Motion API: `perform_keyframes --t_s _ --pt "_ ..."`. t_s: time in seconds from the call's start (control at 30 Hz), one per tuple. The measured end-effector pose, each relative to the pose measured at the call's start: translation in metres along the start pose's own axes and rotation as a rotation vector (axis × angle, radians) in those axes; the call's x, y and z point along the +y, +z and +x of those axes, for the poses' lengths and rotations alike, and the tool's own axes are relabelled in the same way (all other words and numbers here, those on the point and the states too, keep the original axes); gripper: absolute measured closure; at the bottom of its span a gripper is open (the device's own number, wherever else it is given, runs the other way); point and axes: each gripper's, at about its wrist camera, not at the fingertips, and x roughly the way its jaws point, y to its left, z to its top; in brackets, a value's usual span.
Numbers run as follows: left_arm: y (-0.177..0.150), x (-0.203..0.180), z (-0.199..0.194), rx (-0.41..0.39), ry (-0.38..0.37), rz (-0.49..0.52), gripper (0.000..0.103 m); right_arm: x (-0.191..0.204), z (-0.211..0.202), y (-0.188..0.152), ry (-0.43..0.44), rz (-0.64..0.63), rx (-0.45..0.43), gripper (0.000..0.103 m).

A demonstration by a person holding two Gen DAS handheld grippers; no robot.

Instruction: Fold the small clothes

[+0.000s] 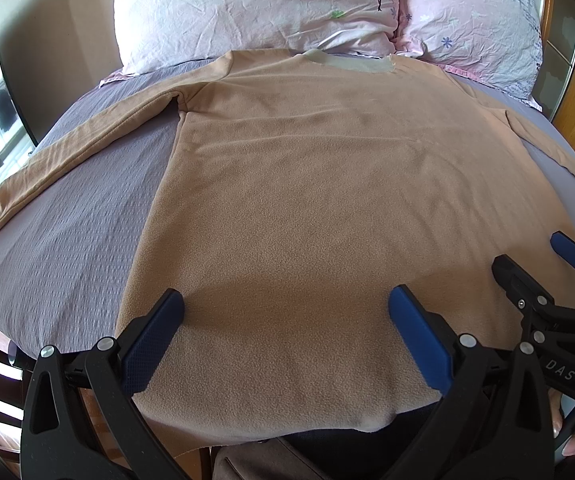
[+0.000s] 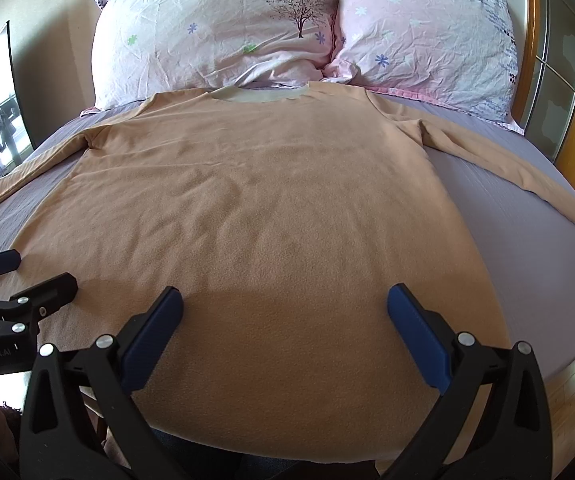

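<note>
My left gripper (image 1: 285, 312) stood with its blue-padded fingers (image 1: 419, 336) spread wide and nothing between them, poised over the near hem of the tan long-sleeved fleece shirt (image 1: 307, 184). My right gripper (image 2: 285, 312) was likewise spread wide and empty, positioned over the same hem, to the right of the left one. From the left wrist view, the right gripper's black frame and one blue pad showed at the right edge. From the right wrist view, the left gripper's frame showed at the left edge.

The shirt lay flat on the grey-lilac textured bedspread (image 1: 67, 232), hem toward me and pale collar (image 2: 259, 94) at the far end. The near hem hung slightly over the bed's near edge. The body was spread open with light creases. The left sleeve (image 1: 67, 152) ran out toward the near left at an angle. The right sleeve (image 2: 527, 184) ran out toward the right edge of the bed.

Beyond the collar, two pale pink floral pillows (image 2: 215, 28) leaned side by side against the wall. A wooden-framed glazed panel (image 2: 559, 60) stood at the far right.
</note>
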Motion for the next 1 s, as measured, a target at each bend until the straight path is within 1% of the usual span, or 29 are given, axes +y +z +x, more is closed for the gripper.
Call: perform_keyframes --t_s 0.1,0.17,0.2,0.23,0.27,0.33,0.37,0.4,0.43,0.47,0.5,0.53,0.57,0.6,0.63,0.67,0.7,0.73,0.77,0.8,0.9,0.97,1.0 --pt "0.0 0.0 0.0 -0.002 0.0 0.002 0.001 -0.003 0.0 -0.005 0.007 -0.012 -0.036 0.002" --pt "-0.002 0.0 0.0 -0.018 0.0 0.003 0.001 -0.009 -0.003 -0.007 0.051 -0.039 -0.079 0.002" --pt "-0.004 -0.001 -0.003 -0.031 0.0 0.003 0.001 -0.019 -0.004 -0.006 0.096 -0.038 -0.09 0.002" --pt "-0.005 -0.002 -0.005 -0.047 0.0 0.003 0.001 -0.038 -0.01 0.002 0.123 0.009 -0.109 0.002" --pt "-0.007 -0.002 -0.006 -0.061 0.001 0.005 0.001 -0.048 -0.014 0.005 0.121 0.044 -0.128 0.002" --pt "-0.009 -0.001 -0.008 -0.087 -0.001 0.008 0.001 -0.114 -0.036 0.026 0.091 0.226 -0.211 0.002" --pt "-0.008 -0.002 -0.007 -0.088 -0.003 0.009 0.001 -0.152 -0.045 0.035 0.06 0.341 -0.236 0.002" --pt "-0.007 -0.001 -0.005 -0.083 -0.007 0.01 0.001 -0.182 -0.051 0.039 0.046 0.426 -0.249 0.002" --pt "-0.003 0.0 -0.003 -0.072 -0.019 0.012 0.001 -0.23 -0.055 0.044 0.025 0.571 -0.261 0.005" --pt "0.002 0.001 -0.002 -0.07 -0.036 0.014 0.001 -0.253 -0.056 0.045 0.019 0.642 -0.26 0.02" --pt "0.007 0.005 -0.001 -0.081 -0.09 0.011 0.001 -0.298 -0.053 0.044 0.002 0.781 -0.234 0.039" --pt "0.01 0.009 -0.001 -0.094 -0.144 -0.003 0.001 -0.337 -0.047 0.039 -0.021 0.918 -0.193 0.046" --pt "0.015 0.015 -0.002 -0.114 -0.225 -0.03 0.001 -0.365 -0.043 0.032 -0.035 1.022 -0.169 0.052" --pt "0.017 0.019 -0.003 -0.131 -0.285 -0.051 0.001 -0.384 -0.039 0.026 -0.052 1.089 -0.153 0.053" --pt "0.021 0.028 -0.003 -0.165 -0.378 -0.089 0.001 -0.407 -0.034 0.018 -0.09 1.166 -0.131 0.054" --pt "0.025 0.033 -0.003 -0.187 -0.425 -0.115 0.001 -0.415 -0.032 0.015 -0.108 1.193 -0.121 0.055" --pt "0.028 0.038 -0.003 -0.208 -0.453 -0.138 0.001 -0.428 -0.026 0.011 -0.132 1.231 -0.105 0.055" --pt "0.033 0.043 -0.002 -0.233 -0.461 -0.16 0.001 -0.435 -0.021 0.009 -0.14 1.251 -0.096 0.055" --pt "0.036 0.045 -0.002 -0.248 -0.456 -0.167 0.001 -0.438 -0.016 0.007 -0.143 1.261 -0.086 0.056" --pt "0.04 0.047 -0.002 -0.262 -0.449 -0.17 0.001 -0.44 -0.015 0.006 -0.158 1.271 -0.097 0.061" --pt "0.052 0.057 -0.001 -0.292 -0.429 -0.181 0.001 -0.446 -0.011 0.007 -0.185 1.279 -0.111 0.063" --pt "0.054 0.067 -0.001 -0.305 -0.437 -0.2 0.001 -0.452 -0.006 0.007 -0.201 1.27 -0.133 0.065" --pt "0.058 0.075 0.001 -0.31 -0.443 -0.218 0.001 -0.455 -0.003 0.009 -0.217 1.271 -0.143 0.069"
